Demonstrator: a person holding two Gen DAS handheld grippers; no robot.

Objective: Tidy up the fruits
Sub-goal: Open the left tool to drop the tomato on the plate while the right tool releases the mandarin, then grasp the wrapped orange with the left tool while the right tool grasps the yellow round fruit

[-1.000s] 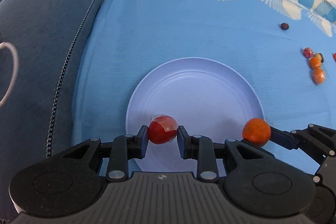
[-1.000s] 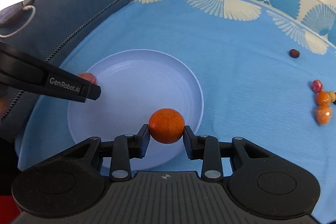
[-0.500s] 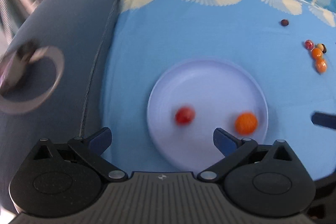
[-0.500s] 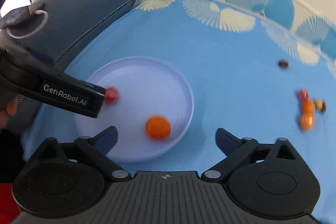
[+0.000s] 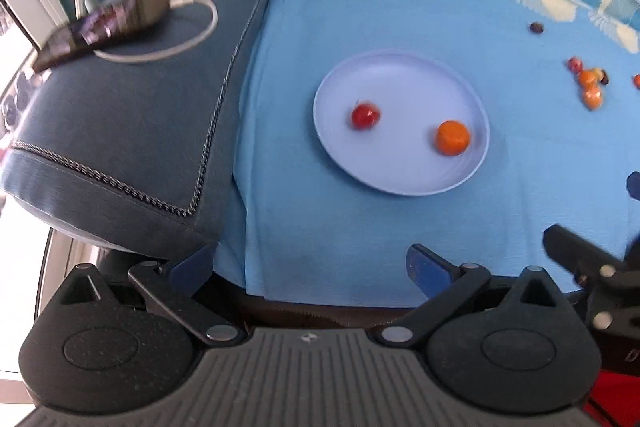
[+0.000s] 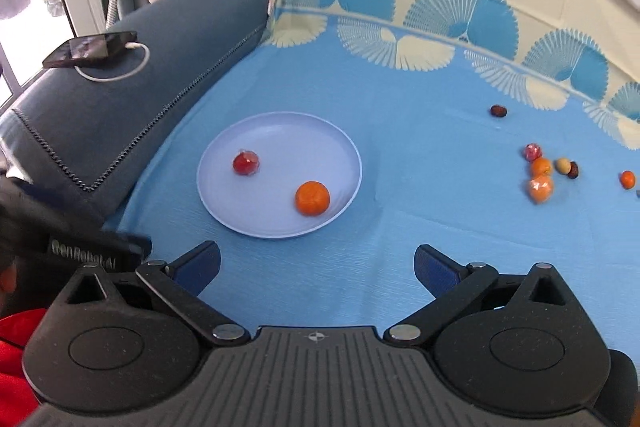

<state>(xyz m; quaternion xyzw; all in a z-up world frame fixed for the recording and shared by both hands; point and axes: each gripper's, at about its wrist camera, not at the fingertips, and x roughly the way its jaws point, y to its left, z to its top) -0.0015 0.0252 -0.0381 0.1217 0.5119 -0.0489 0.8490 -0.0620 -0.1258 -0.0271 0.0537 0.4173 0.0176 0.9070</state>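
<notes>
A pale blue plate [image 5: 400, 75] [image 6: 280, 125] lies on the blue cloth. On it rest a red fruit in clear wrap [image 5: 365, 115] [image 6: 246, 163] and an orange [image 5: 453, 137] [image 6: 312, 197]. My left gripper [image 5: 307, 263] stands open, pulled back over the cloth's near edge, nothing between its fingers. My right gripper [image 6: 317, 263] is open too, well short of the plate, with bare cloth between its fingers. Several small fruits [image 5: 588, 83] [image 6: 541, 171] lie loose at the right, and a dark one [image 5: 536, 27] [image 6: 498, 111] farther back.
A blue cushion [image 5: 140, 115] [image 6: 132, 95] borders the cloth on the left, with a phone [image 5: 104, 23] [image 6: 91, 47] and white cable on it. The left gripper's body [image 6: 72, 239] shows at the right wrist view's left edge. A patterned cloth band runs along the back.
Both grippers opened and let go: the red fruit and the orange now lie on the plate. Both hands pulled back and up, so the plate looks smaller and farther.
</notes>
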